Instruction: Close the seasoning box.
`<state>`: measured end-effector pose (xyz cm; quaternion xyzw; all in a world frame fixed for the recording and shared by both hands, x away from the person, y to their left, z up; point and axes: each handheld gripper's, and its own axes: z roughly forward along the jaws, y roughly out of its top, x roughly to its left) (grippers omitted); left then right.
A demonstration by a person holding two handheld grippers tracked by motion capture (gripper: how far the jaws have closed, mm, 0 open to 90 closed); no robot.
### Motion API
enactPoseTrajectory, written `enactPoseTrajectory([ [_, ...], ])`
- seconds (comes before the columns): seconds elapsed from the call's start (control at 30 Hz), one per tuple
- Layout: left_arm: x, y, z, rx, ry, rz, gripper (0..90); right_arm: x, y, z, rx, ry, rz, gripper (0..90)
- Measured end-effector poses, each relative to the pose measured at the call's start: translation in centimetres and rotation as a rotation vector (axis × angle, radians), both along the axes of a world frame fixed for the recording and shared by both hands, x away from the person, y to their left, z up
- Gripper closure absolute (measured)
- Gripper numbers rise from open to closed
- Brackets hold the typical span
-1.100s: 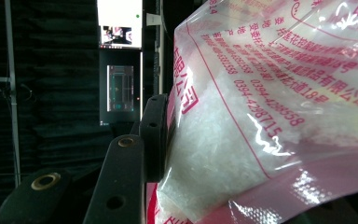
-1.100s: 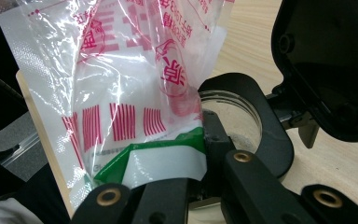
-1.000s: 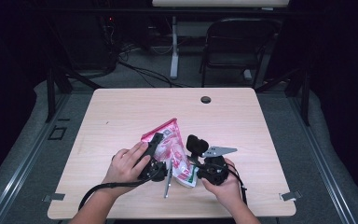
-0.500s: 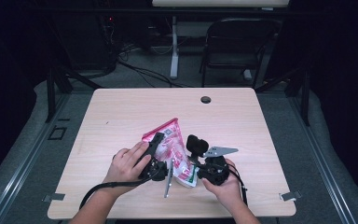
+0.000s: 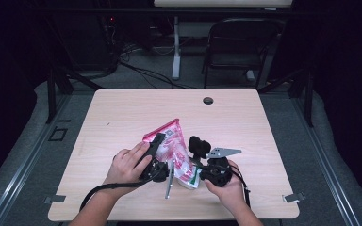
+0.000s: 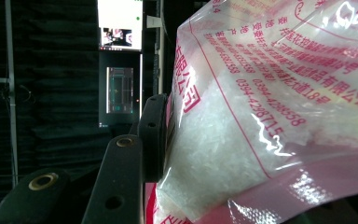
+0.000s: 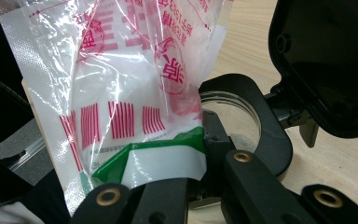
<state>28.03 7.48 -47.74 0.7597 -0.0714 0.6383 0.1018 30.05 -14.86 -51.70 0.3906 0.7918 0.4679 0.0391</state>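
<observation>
A clear plastic bag [image 5: 172, 146] with pink print, holding white grains, is held up over the table's front between both grippers. My left gripper [image 5: 153, 157] clamps its left side. In the left gripper view one black finger [image 6: 153, 135] presses the bag [image 6: 261, 116] and the other finger is hidden behind it. My right gripper [image 5: 194, 173] is shut on the bag's lower corner. In the right gripper view the jaws [image 7: 200, 186] pinch the green and white corner of the bag [image 7: 121, 84].
A round jar with a black rim [image 7: 256, 126] stands just beyond the right jaws, its black lid [image 7: 326, 65] flipped up. A thin grey stick [image 5: 168, 181] lies on the wooden table [image 5: 122, 113] below the bag. A cable hole [image 5: 208, 100] sits near the far edge.
</observation>
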Motion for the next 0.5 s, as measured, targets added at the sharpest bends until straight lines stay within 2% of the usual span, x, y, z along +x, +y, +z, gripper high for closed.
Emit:
enactPoseTrajectory([
  [0.3,0.07,0.04,0.14,0.008,-0.006,0.006,64.4,0.01,0.1,-0.02,0.0,-0.005,-0.004,89.5],
  [0.5,0.3,0.17,0.12,0.008,0.014,0.015,65.1,-0.07,0.09,0.02,-0.005,-0.021,-0.016,89.2],
])
